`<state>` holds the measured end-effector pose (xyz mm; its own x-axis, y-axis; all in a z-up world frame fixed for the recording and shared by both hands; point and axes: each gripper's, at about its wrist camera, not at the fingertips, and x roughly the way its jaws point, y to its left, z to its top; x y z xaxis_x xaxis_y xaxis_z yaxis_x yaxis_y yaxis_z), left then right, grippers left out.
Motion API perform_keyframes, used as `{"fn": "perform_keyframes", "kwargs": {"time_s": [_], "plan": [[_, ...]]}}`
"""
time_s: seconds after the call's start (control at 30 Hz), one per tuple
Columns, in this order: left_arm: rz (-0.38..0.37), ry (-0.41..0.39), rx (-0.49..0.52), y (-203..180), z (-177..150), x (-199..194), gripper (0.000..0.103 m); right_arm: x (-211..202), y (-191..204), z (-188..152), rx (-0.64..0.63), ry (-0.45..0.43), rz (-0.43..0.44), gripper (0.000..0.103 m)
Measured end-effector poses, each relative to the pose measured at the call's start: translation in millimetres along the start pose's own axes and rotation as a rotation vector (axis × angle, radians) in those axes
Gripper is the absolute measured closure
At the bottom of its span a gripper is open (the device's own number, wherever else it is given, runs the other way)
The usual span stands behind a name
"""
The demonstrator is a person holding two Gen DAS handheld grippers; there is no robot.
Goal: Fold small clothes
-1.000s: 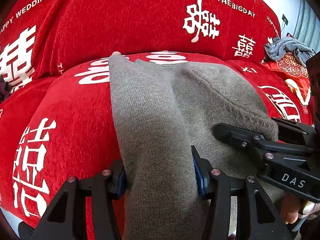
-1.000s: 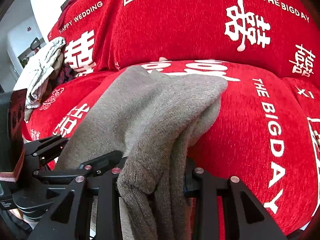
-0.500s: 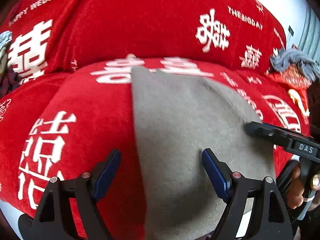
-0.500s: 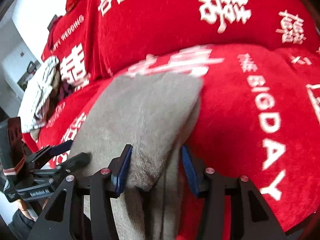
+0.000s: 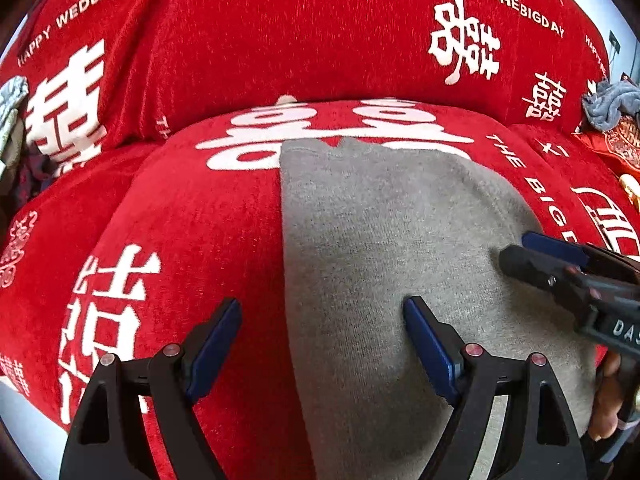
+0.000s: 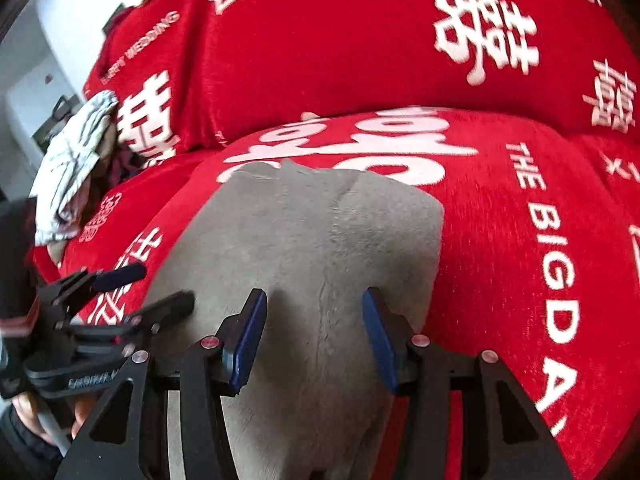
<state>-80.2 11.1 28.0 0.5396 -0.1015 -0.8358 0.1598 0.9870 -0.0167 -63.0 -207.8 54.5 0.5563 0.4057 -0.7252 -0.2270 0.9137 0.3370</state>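
On the far left I see a pile of other clothes (image 6: pixel 74 168) lying on the red sofa (image 5: pixel 200 208). They are well away from my work.

Next comes my left gripper (image 5: pixel 322 340). Its jaws stand wide apart and grip nothing. One blue pad hangs over the red sofa, the other over the grey cloth (image 5: pixel 400 260) — the left edge of the cloth runs between them.

The grey cloth lies flat on the seat cushion, doubled over on itself. Its far end points at the backrest, and the near end runs out of view under my grippers.

Then my right gripper (image 6: pixel 312 332). Its jaws are apart too, and the pads do not press on anything. A seam of the cloth runs between them.

On the far right a small grey rag (image 5: pixel 608 104) sits by the sofa's end.

I think one fold is laid down and both grippers have let go. The next move calls for a fresh grab — maybe at the near edge, to fold the cloth once more. I should pinch all the layers together so none slips out.
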Motion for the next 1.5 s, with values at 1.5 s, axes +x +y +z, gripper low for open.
{"fn": "perform_keyframes", "kwargs": {"time_s": [1.5], "plan": [[0.061,-0.110,0.071,-0.1,-85.3,-48.7,0.007,-51.3,45.3,-119.8,-0.239,0.014,-0.021,0.050]]}}
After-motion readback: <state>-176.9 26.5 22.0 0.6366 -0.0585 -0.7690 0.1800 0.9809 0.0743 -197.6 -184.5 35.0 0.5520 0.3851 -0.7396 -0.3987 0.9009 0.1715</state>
